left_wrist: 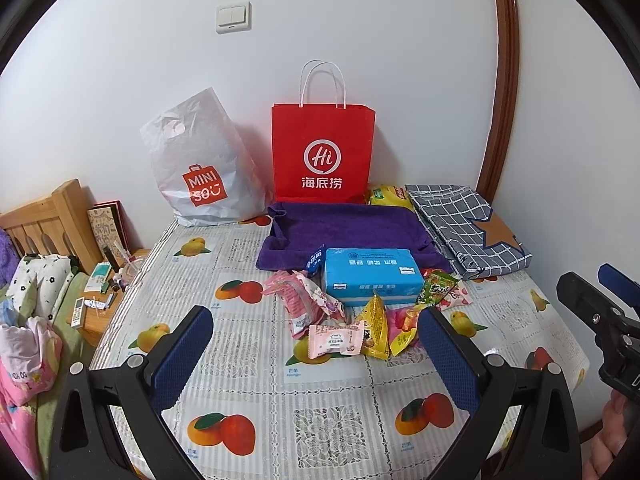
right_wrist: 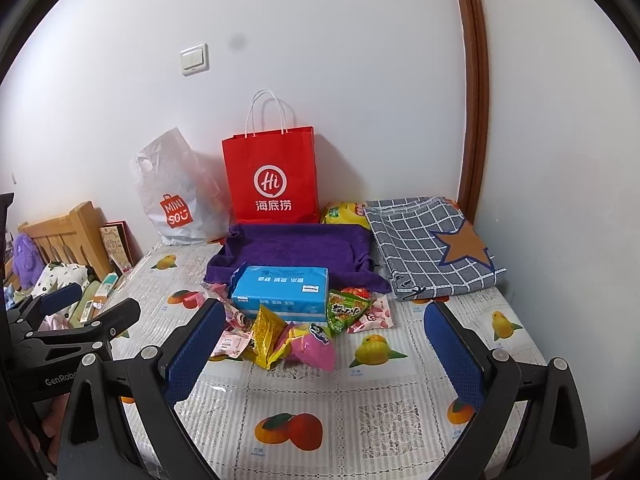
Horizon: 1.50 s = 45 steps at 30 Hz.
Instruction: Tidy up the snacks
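We take the blue tissue pack (left_wrist: 373,276) as our landmark: it lies on the fruit-print tablecloth (left_wrist: 320,412), its white Chinese print upside down to us and too small to read. Touching its far edge is the purple fabric tray (left_wrist: 352,228), which looks empty from here. Behind the tray, against the wall, stands a red paper bag (left_wrist: 323,152) with a white "Hi" logo and the characters 海底捞; to the left of that leans a white plastic bag (left_wrist: 200,168) marked "MINISO" in an orange panel. A yellow packet (left_wrist: 388,196) peeks out behind the tray's right corner, beside a folded grey checked cloth (left_wrist: 464,228) with a brown star.

The snacks are heaped just in front of the tissue pack. A pink wrapped candy (left_wrist: 335,340) and a yellow triangular pouch (left_wrist: 375,328) lie nearest us; pink patterned packets (left_wrist: 304,300) sit to the pack's left and a green triangular pouch (left_wrist: 438,290) to its right, over a pink-and-white wrapper (right_wrist: 374,312). In the right wrist view a magenta packet (right_wrist: 314,346) rests by the yellow pouch. The print on these packets is too fine to read.

Our left gripper (left_wrist: 316,340) hovers above the cloth with its blue pads spread wide, holding nothing. Our right gripper (right_wrist: 326,344) is likewise spread wide and empty, the heap framed between its fingers. The left tool's body, seen from the right wrist, bears the lettering "GenRobo".
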### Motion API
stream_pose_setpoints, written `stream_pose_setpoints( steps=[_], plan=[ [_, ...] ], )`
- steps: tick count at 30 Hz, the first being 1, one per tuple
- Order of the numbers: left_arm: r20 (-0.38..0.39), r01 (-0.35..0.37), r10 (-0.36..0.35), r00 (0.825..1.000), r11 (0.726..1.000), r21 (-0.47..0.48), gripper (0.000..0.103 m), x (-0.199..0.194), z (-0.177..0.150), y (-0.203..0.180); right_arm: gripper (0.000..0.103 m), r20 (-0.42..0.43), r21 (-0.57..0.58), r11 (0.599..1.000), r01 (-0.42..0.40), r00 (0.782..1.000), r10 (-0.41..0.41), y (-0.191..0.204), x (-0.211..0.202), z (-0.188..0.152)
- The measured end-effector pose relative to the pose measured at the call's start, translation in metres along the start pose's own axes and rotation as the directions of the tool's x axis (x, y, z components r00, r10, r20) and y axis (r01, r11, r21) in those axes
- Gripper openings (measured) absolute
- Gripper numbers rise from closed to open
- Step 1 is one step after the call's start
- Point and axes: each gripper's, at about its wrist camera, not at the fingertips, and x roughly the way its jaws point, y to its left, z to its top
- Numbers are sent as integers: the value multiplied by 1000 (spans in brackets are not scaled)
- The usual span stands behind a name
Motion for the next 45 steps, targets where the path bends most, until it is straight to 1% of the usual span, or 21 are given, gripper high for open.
stream_pose_setpoints(
  steps=[10,16,22,25,28,31,37,40,43,45],
  plan=[
    [0,13,-13,1000,1000,4,103,4,-4,-1,99,-13,-10,1000,-9,1000,9,1,6,0],
    [-41,3,-3,999,1000,0,103,25,-3,3,99,-76,-2,1000,7,997,-8,0,37,3],
    [-104,-11,10,995,1000,-8,103,62,-5,12,99,-148,19,1000,14,989,-11,-8,77,-1],
    [-143,-22,20,989,1000,-13,102,83,-7,16,99,-193,35,999,17,981,-10,-14,100,-5],
    [-197,-16,12,980,1000,-16,101,107,-9,19,98,-244,52,998,25,970,-12,-20,127,-10],
    [-237,-9,5,971,1000,-18,100,127,-10,22,95,-279,56,998,38,960,-21,-24,146,-14],
    [-304,9,-17,952,1000,-27,100,161,-11,26,94,-340,58,997,55,940,-32,-31,183,-22],
    [-321,12,-22,947,999,-32,99,173,-10,28,93,-369,56,997,55,929,-31,-31,199,-25],
    [-337,16,-27,941,999,-37,94,184,-8,32,87,-400,41,998,54,916,-33,-33,211,-26],
    [-345,19,-34,938,999,-45,94,190,-7,35,87,-404,42,997,64,914,-41,-39,217,-26]
  ],
)
